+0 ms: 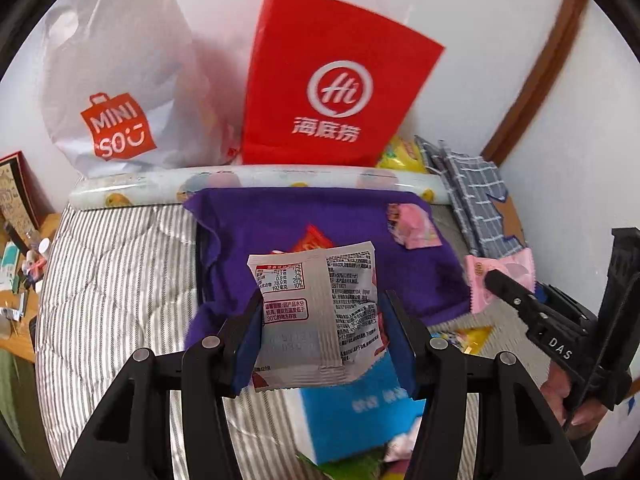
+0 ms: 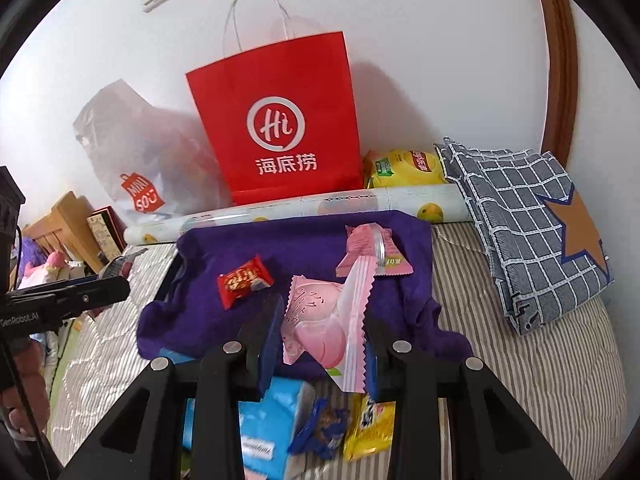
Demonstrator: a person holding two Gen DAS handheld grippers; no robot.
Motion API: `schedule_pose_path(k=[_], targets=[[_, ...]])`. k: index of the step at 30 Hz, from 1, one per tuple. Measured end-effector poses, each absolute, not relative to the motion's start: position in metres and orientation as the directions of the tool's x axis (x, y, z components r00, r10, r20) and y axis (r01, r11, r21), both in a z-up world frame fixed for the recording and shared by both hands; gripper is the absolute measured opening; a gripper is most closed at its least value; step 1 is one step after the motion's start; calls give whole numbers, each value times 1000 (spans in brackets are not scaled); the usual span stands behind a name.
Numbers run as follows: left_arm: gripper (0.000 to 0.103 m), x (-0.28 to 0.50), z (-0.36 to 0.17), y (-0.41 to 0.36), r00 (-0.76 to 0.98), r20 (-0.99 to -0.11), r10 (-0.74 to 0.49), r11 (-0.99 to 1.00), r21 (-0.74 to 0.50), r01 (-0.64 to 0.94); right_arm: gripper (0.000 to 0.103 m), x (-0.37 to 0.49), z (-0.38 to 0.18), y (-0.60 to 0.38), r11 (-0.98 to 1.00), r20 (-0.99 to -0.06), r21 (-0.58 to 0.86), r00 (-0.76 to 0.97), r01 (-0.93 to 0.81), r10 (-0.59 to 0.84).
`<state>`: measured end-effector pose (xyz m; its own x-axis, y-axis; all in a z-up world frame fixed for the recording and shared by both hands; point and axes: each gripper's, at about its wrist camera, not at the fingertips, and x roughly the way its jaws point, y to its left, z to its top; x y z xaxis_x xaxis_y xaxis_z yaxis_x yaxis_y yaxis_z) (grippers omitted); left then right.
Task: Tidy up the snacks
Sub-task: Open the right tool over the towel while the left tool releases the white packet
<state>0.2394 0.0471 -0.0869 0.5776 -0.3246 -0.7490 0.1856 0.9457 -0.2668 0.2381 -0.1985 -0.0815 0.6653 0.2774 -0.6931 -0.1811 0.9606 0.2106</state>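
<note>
Black plastic tongs [image 1: 320, 340] with silver screws, blue pads [image 1: 246, 340], white "DAS" and "GenRobot.AI" lettering, thin black cable.

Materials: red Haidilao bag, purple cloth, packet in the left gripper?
Red Haidilao bag: matte paper, crisp folds, thin cord handles. Purple cloth: soft matte fabric, rumpled edges. White snack packet in the left gripper: likely glossy plastic film, crimped seams, printed label.
</note>
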Motion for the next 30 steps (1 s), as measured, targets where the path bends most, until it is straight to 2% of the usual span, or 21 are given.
schedule_pose_path(k=[18,30], targets=[[56,289,-139,53,495,-823,-278,960,-249,124,33,283,-140,-194,973,-784,169,577,-157,229],[56,301,-164,52,448,-860,-243,970,-223,98,34,290,-153,-190,975,-817,151,534,-165,217]])
